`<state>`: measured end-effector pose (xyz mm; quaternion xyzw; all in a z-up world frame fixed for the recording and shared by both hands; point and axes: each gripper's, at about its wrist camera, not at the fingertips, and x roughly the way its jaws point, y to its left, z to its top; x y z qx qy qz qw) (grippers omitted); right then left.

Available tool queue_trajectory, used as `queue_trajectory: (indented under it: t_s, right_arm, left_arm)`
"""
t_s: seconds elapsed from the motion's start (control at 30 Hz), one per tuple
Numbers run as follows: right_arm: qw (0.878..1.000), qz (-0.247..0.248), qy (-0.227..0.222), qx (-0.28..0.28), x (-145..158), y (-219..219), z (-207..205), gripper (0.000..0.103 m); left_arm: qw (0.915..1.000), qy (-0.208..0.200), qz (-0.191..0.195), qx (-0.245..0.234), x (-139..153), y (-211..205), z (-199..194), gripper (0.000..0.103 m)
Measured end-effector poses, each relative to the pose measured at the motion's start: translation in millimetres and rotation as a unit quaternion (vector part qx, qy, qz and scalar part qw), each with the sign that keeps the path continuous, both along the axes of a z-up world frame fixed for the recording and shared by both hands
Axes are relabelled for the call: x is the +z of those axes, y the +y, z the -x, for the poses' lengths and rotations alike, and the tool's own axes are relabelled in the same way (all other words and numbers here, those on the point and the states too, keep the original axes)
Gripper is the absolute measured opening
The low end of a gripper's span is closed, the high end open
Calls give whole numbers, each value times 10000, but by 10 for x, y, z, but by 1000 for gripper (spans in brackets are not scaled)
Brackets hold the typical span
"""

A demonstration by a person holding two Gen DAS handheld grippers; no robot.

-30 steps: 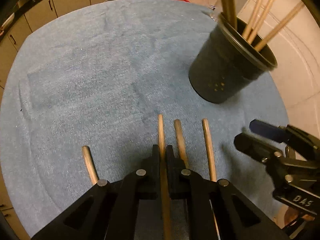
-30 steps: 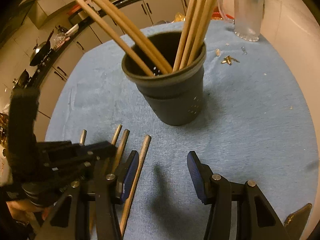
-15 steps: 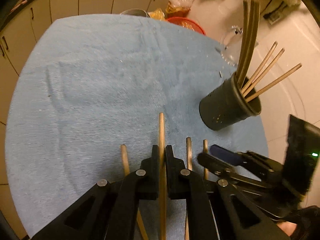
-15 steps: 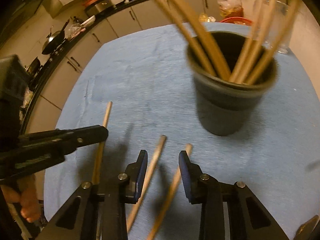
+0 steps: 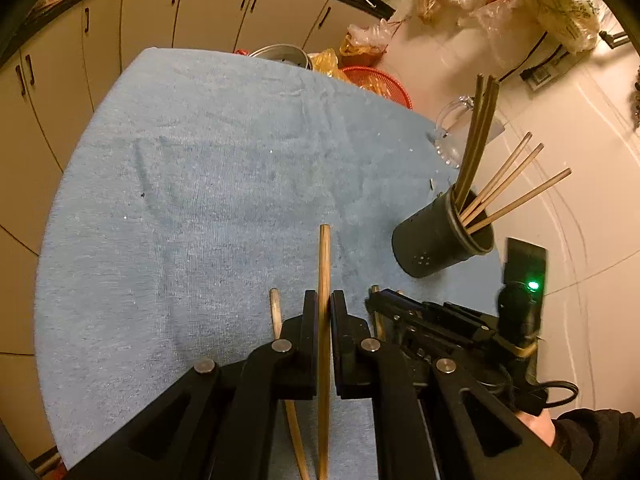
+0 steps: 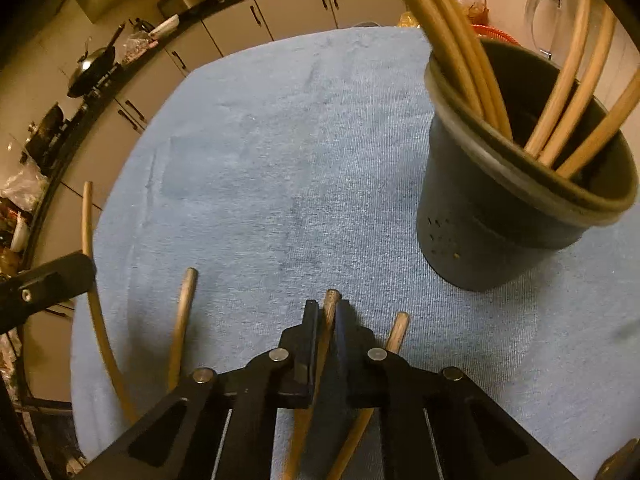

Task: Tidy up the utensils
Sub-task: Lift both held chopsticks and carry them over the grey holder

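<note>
The left gripper [image 5: 323, 304] is clamped on a wooden chopstick [image 5: 324, 272], which runs up between its black fingers [image 5: 308, 320] and juts past their tips, clear of the cloth. Just left of it another chopstick [image 5: 276, 312] lies on the blue towel [image 5: 192, 184] that covers the table.

The right gripper [image 6: 327, 314] has just been closing and now pinches a second chopstick [image 6: 331, 300] whose blunt end pokes out at the fingertips (the stick itself is low against the towel [image 6: 280, 152]). A loose chopstick [image 6: 398, 330] lies just to its right, and one more [image 6: 184, 308] to its left. Further left, the curved stick [image 6: 90, 272] in the left gripper's grip shows in the right wrist view, with part of that black gripper beside it.

Beyond the grippers, to the right, stands a black perforated utensil holder [image 6: 492, 216], upright on the towel, with several chopsticks [image 6: 572, 92] leaning inside it. From the left wrist the same holder [image 5: 432, 240] sits near the towel's edge, a glass mug [image 5: 452, 132] behind it.

Farthest off are kitchen cabinets [image 5: 208, 12] and a red basket [image 5: 376, 82].
</note>
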<state>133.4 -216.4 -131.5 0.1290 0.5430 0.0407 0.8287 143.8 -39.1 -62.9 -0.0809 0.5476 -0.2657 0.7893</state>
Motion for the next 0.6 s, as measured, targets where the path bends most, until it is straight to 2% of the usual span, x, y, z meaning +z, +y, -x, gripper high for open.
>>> queue_trajectory:
  t_s: [0.37, 0.6]
  right_arm:
    - [9940, -356, -1022, 180, 898, -172, 437, 8]
    - [9886, -405, -1435, 187, 1298, -247, 764, 8]
  left_arm:
    - [9993, -263, 249, -120, 294, -37, 137, 6]
    - [9976, -553, 380, -168, 528, -92, 252, 6]
